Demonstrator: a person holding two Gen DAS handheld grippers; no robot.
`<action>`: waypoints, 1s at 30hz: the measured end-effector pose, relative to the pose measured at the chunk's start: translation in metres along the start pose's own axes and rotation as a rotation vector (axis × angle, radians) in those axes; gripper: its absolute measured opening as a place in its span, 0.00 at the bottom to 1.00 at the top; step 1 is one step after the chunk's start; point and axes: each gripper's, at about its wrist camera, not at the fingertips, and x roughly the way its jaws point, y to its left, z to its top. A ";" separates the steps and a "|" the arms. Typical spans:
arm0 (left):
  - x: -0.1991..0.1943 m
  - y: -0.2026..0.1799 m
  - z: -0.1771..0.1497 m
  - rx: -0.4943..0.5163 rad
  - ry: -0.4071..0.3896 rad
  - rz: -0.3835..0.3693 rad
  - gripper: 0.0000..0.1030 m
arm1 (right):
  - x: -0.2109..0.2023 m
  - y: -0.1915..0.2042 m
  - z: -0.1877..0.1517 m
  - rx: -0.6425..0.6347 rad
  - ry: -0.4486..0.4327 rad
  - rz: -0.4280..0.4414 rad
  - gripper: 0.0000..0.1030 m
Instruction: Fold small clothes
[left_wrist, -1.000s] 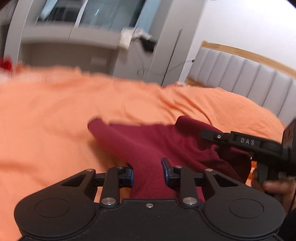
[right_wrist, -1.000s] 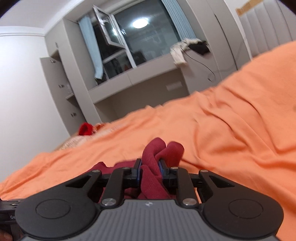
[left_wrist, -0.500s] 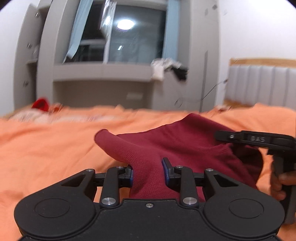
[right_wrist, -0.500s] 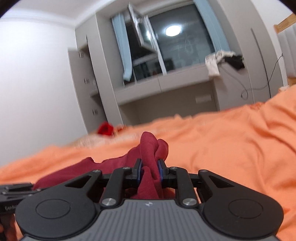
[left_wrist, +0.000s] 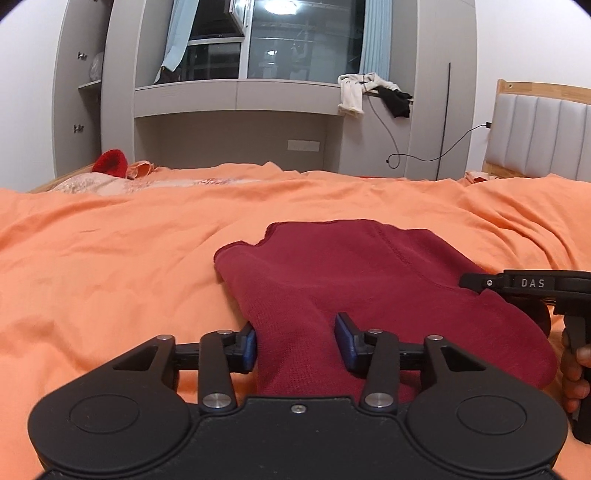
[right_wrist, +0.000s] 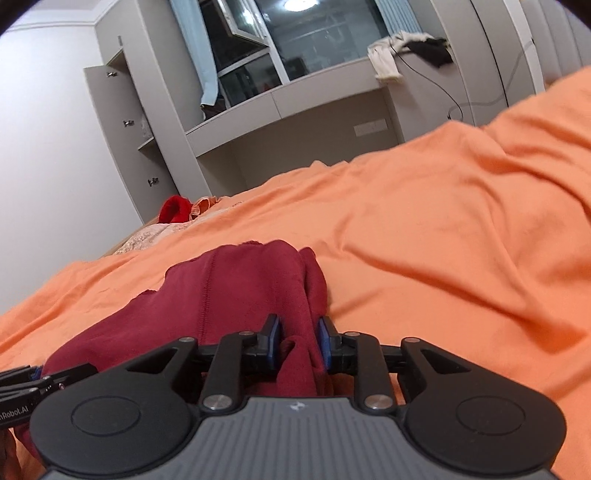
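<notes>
A dark red knit garment lies stretched over the orange bedspread. My left gripper has its blue pads on either side of one edge of the garment, which fills the gap between them. My right gripper is shut on a bunched fold of the same garment. The right gripper's body shows at the right edge of the left wrist view, and the left gripper shows at the lower left of the right wrist view. The garment spans between the two.
A bright red cloth and a pale patterned fabric lie at the far side of the bed. Grey cabinets and a window stand behind. A padded headboard is at the right. Clothes hang on a ledge.
Both grippers have carried the garment forward and down onto the bedspread. It now lies spread flatter between them. The left gripper's pads stand wider apart than before.
</notes>
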 end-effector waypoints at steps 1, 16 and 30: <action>0.000 0.000 0.000 -0.001 0.002 0.009 0.51 | 0.000 0.000 -0.001 0.002 -0.001 -0.001 0.27; -0.007 0.013 0.000 -0.127 0.046 0.091 0.91 | -0.003 -0.009 0.000 0.067 -0.020 -0.020 0.56; -0.008 0.021 0.001 -0.184 0.064 0.096 0.99 | -0.011 -0.010 -0.001 0.096 -0.048 0.007 0.96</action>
